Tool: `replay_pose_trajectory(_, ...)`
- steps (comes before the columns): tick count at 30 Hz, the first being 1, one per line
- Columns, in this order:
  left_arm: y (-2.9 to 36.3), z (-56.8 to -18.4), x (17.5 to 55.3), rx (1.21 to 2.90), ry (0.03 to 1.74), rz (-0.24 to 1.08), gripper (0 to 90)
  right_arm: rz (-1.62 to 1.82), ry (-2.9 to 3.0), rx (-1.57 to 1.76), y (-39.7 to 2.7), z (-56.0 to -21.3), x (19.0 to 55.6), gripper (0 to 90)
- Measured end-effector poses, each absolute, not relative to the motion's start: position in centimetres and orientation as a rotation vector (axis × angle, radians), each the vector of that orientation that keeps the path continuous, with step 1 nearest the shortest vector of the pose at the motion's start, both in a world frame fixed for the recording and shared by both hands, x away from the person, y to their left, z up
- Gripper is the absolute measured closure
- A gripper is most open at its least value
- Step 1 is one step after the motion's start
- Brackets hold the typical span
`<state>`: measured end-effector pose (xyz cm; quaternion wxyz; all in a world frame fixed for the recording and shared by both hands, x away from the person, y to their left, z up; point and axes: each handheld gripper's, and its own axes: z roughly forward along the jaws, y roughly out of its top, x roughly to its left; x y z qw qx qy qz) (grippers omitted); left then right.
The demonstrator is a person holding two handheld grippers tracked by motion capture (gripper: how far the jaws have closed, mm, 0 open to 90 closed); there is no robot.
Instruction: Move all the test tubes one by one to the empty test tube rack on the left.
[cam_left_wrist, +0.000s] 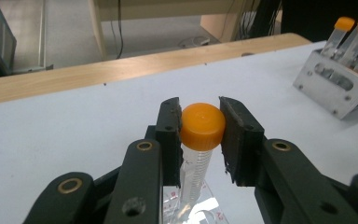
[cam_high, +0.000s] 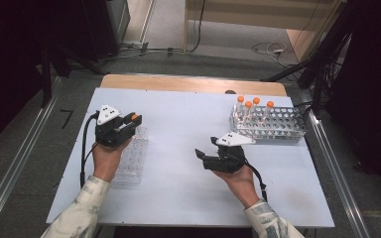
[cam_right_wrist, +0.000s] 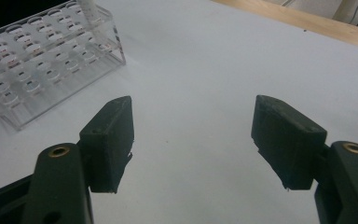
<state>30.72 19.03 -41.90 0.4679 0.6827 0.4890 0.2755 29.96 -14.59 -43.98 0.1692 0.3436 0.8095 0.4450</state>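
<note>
Forearms in pale sleeves are entering the high view from the bottom edge, one gripper in each hand. Left gripper point(cam_high: 129, 120) is pinching an orange-capped tube point(cam_high: 135, 117) and is hanging over the far end of the clear rack point(cam_high: 131, 161), which is lying near the left edge of the white table point(cam_high: 183, 124). Right gripper point(cam_high: 202, 154) is idling mid-table with jaws spread and nothing between them. Metal rack point(cam_high: 270, 124), carrying four more capped tubes, is standing at the far right, well apart from both hands. Judged step: seating the tube in the clear rack.

Looking along the left gripper point(cam_left_wrist: 200, 128), the two pads are pressing on the tube's orange cap point(cam_left_wrist: 203, 126), and the clear body is hanging almost upright below them, its tip near the rack's top plate point(cam_left_wrist: 200, 210). The next move is calling for a straight descent with the tip centred on one hole, then release.

From the right gripper point(cam_right_wrist: 193, 135), bare table is lying ahead, and the clear rack point(cam_right_wrist: 42, 60) is standing off to one side with a tube rising at its far corner. Open room is sitting between the two racks; the left table edge is close beside the clear rack.
</note>
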Motion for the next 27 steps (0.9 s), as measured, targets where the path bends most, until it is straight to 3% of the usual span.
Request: replay_pose_trajectory(27, 18.81, -42.18, 30.53, 1.711, 1.175, 0.679, 70.0, 1.278, 2.294, 0.979, -14.72, -43.86, 29.90, 28.3)
